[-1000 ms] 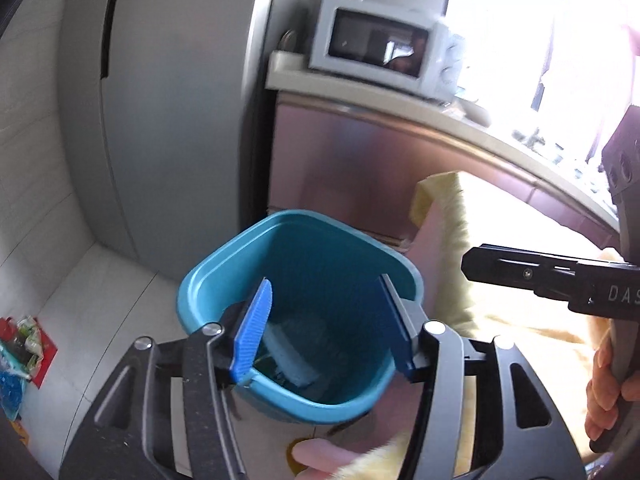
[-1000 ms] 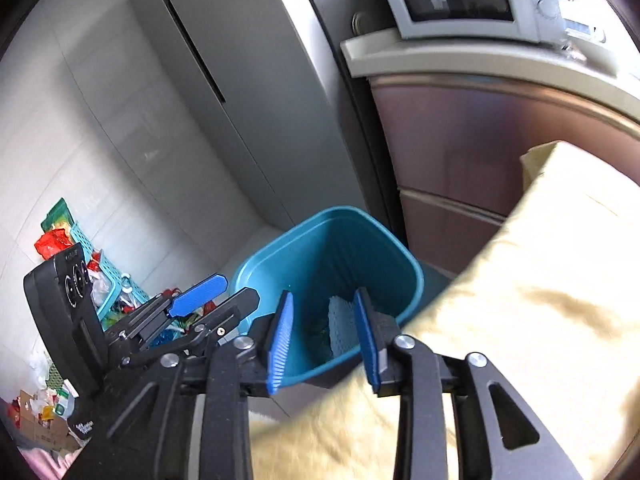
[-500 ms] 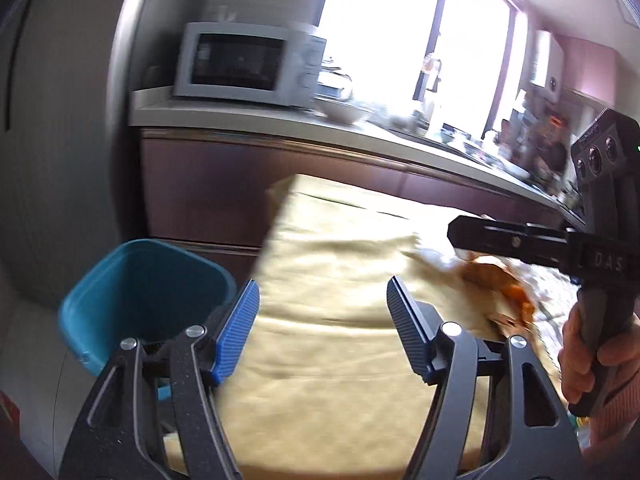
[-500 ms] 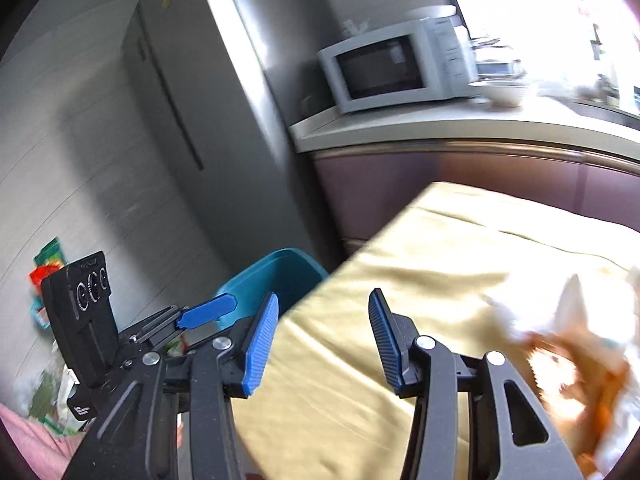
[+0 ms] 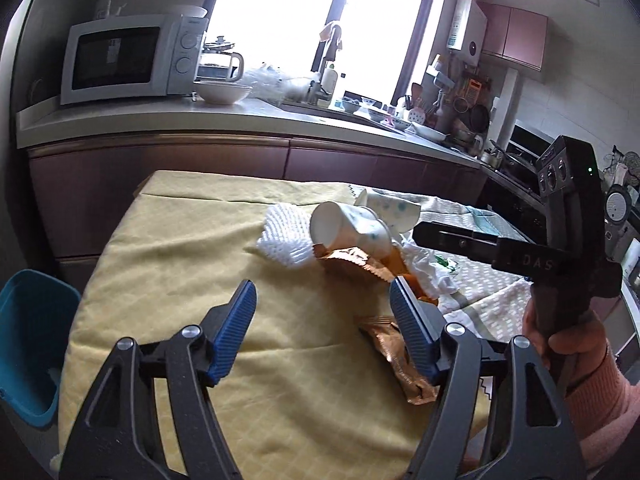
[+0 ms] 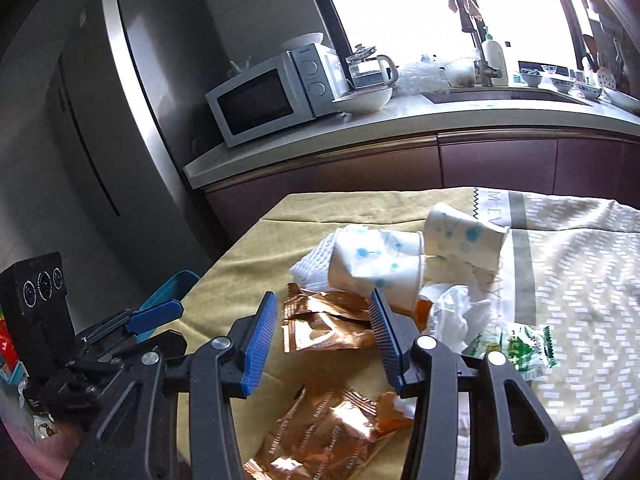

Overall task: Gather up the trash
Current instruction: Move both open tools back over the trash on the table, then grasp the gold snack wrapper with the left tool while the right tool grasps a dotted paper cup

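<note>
Left wrist view: your left tool (image 5: 322, 320) hangs spread and empty over the yellow cloth of the counter (image 5: 168, 248). The trash pile lies toward 1 o'clock of it: a dented paper cup (image 5: 348, 232) on its side, white foam netting (image 5: 286, 240) at the cup's 9 o'clock, a copper foil wrapper (image 5: 396, 356) just beside the right-hand pad, crumpled white tissue (image 5: 426, 270) behind. The teal bin (image 5: 30, 340) stands on the floor off the counter's edge, at 9 o'clock. Your right hand (image 5: 568, 340) grips the other handle at 3 o'clock, held upright, wrist in a pink sleeve. Right wrist view: your right tool (image 6: 324, 332) is likewise spread, holding nothing, tilted down over the pile; a foil wrapper (image 6: 326, 326) sits between the pads, farther off, seemingly not touched yet. A second wrapper (image 6: 320, 436) lies beneath at 6 o'clock, two dotted cups (image 6: 376, 264) at 12, a green packet (image 6: 520, 346) at 3. Foil likely slips and lies flat, so bring one pad under a raised crease, close on the fold, and lift straight before swinging toward the bin. Take one item per trip.
</note>
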Motion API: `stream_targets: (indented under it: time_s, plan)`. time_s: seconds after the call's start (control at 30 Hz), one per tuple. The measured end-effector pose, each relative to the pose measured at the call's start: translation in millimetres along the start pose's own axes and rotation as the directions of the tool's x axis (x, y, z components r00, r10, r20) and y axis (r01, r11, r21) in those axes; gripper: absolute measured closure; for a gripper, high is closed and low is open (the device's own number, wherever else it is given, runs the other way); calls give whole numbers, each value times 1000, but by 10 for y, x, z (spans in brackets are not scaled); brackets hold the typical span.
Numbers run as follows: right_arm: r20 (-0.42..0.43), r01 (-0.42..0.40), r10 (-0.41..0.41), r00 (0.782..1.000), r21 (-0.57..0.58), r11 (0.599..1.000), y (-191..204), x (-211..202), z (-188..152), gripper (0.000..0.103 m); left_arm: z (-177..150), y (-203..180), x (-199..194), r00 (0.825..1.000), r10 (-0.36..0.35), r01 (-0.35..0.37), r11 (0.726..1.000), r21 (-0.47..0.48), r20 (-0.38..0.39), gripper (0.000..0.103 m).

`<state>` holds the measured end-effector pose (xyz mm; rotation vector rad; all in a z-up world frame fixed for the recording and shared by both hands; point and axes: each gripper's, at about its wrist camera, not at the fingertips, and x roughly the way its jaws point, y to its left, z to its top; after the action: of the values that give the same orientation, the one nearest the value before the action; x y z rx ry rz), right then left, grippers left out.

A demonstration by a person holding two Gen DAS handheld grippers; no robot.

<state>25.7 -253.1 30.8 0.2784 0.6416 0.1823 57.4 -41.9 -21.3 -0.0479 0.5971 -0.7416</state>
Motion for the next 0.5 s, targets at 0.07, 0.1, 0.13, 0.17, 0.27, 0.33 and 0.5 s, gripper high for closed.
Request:
stream_targets:
  time_s: [0.07,0.1,0.13,0.17,0.27,0.33,0.5]
  plan:
    - [-1,14,-14,1000,8,1000,-117,13,13,57,46,-87,125,1000,-18,18,1000,10,-20,35]
    - [-3,16,-16,1000,15,1000,-170,23,15,57,67,-122,190,999,-25,26,1000,11,-33,35]
    - [-6,20,-20,1000,19,1000,-205,32,12,57,86,-151,242,998,-34,35,999,10,-45,35]
    - [-9,23,-23,1000,21,1000,-253,50,19,57,103,-178,297,998,-38,39,999,8,-52,35]
    - [-25,20,-19,1000,34,999,-387,127,50,57,156,-217,462,996,-51,51,999,-5,-70,35]
    - [-35,15,-14,999,41,999,-424,208,106,57,186,-205,584,993,-69,67,997,-27,-92,35]
    - [-61,-5,9,998,73,997,-543,388,193,57,207,-145,843,984,-94,79,991,-104,-149,37]
